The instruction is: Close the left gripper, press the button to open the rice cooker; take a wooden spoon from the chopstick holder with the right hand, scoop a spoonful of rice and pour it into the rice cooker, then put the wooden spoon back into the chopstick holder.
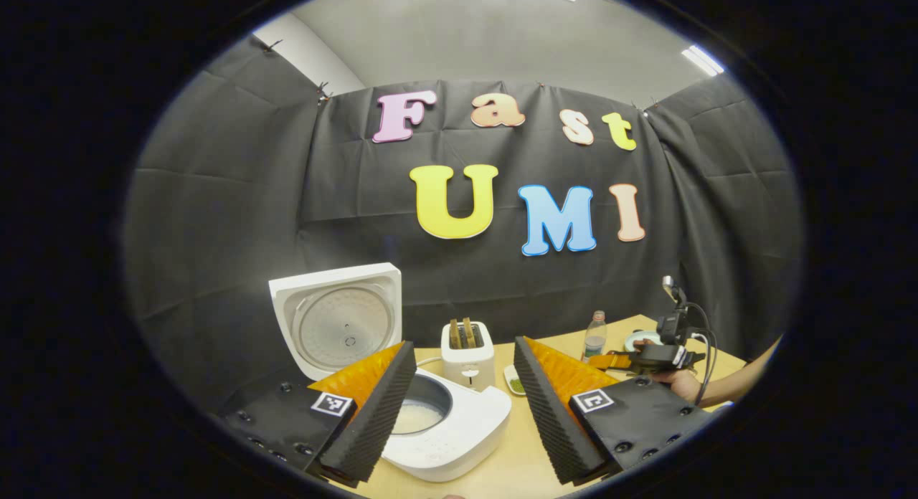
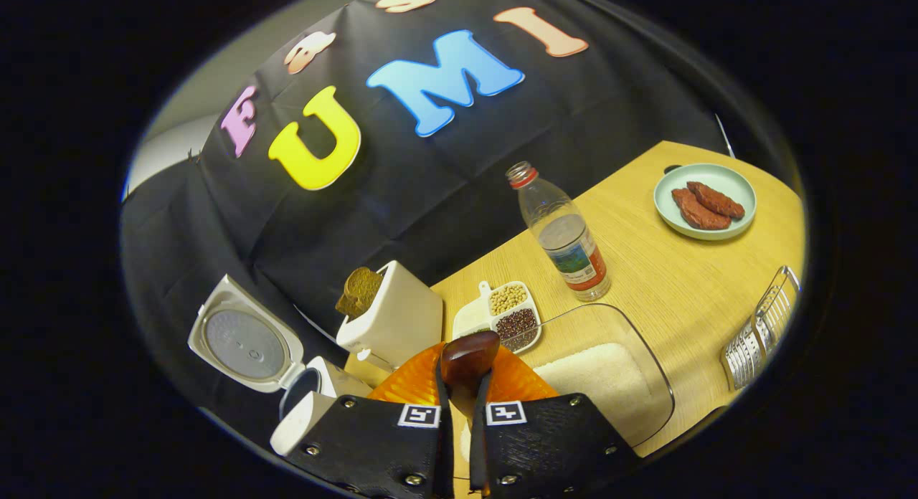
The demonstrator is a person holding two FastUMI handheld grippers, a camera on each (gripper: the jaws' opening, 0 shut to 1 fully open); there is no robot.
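Note:
The white rice cooker [image 1: 459, 431] stands open, its lid [image 1: 337, 320] upright and pale rice in the pot [image 1: 419, 415]. My left gripper [image 1: 464, 352] hovers just above and before it, fingers wide apart with nothing between them. My right gripper [image 2: 462, 384] is shut on a dark wooden spoon [image 2: 470, 355], whose bowl sticks up past the fingertips. It hangs over the near left edge of a glass dish of rice [image 2: 595, 373]. The rice cooker [image 2: 244, 345] lies to the left. The metal chopstick holder [image 2: 760, 330] stands at the right edge.
A white toaster [image 2: 394, 316] with bread stands behind the cooker. A divided dish of beans [image 2: 509, 309], a plastic bottle [image 2: 566, 237] and a green plate of meat [image 2: 705, 200] sit on the wooden table [image 2: 667, 284]. A hand [image 1: 681, 381] holds the right gripper [image 1: 613, 360].

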